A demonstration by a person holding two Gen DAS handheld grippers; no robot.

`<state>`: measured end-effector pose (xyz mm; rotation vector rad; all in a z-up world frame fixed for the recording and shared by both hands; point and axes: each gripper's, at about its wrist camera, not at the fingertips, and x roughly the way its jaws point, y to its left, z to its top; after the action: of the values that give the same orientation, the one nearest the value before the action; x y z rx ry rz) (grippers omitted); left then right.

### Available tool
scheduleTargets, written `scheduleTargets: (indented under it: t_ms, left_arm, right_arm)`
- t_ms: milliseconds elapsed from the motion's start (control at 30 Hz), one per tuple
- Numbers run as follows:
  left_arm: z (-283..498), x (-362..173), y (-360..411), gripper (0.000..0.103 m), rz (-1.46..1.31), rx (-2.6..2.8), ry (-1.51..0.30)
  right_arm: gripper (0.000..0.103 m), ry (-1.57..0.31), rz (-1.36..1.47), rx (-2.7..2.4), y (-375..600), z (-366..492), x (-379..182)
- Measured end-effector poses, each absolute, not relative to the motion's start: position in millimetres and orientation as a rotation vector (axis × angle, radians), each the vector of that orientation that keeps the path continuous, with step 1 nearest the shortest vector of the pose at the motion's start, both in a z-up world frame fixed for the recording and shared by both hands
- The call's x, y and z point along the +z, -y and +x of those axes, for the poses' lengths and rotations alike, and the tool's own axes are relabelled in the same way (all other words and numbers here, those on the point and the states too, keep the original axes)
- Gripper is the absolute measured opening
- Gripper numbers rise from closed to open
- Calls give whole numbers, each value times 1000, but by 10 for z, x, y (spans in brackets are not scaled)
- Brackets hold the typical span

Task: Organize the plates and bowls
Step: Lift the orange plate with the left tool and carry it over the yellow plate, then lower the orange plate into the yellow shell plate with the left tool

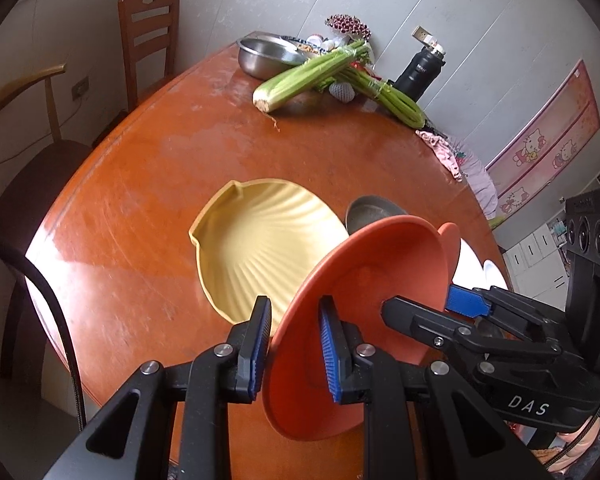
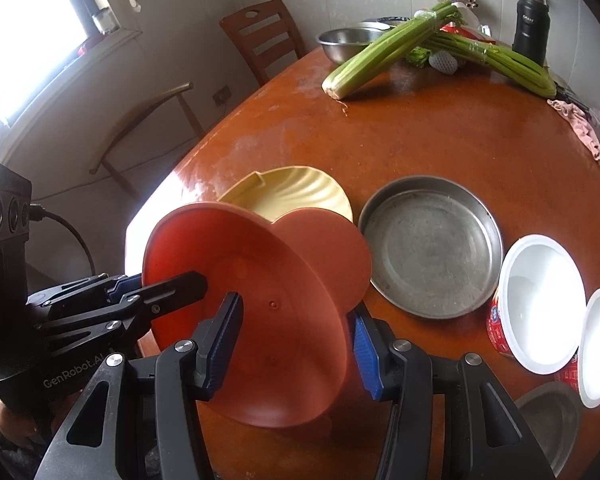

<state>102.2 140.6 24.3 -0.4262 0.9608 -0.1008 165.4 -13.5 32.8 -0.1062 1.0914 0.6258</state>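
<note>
Together, both grippers are holding an orange plate [image 1: 364, 280] tilted on edge above the near side of the wooden table [image 1: 148, 184]. The left gripper [image 1: 294, 350] is pinching its near rim, fingers narrowly spread around it. The right gripper [image 2: 296, 346] is straddling the opposite rim, fingers wider apart. Just beyond, a yellow shell-shaped dish [image 1: 256, 240] is lying flat, with a metal pan [image 2: 430, 246] to its right.

There are one orange bowl [image 2: 284, 320], one yellow shell plate [image 1: 260, 240], two flat metal pans [image 2: 430, 252], two white cups [image 2: 540, 300], one steel bowl [image 2: 348, 42], two celery bunches [image 2: 384, 52], one black bottle [image 2: 530, 24] and two chairs [image 2: 264, 36].
</note>
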Motion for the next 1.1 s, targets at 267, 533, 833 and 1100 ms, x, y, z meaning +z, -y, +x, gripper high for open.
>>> scheduleTargets:
  t_ms: [267,533,833,1100]
  left_arm:
    - [1206,410,-1611,24,-414,-107,-932]
    - [1370,553,-1730,24,-367,-119,-907]
    - [1653,502,-1837,24,-326,-135,-910]
    - [1871,290,-1848,24,-320,-149,-939]
  right_arm:
    - [55,-1073,-79,607,-40,1761,416]
    - [55,-1059,-50,586,-170,1864,492]
    - [55,-1092,19,555,-259,2063,399]
    - [55,-1115,50,524,-251,2208,278]
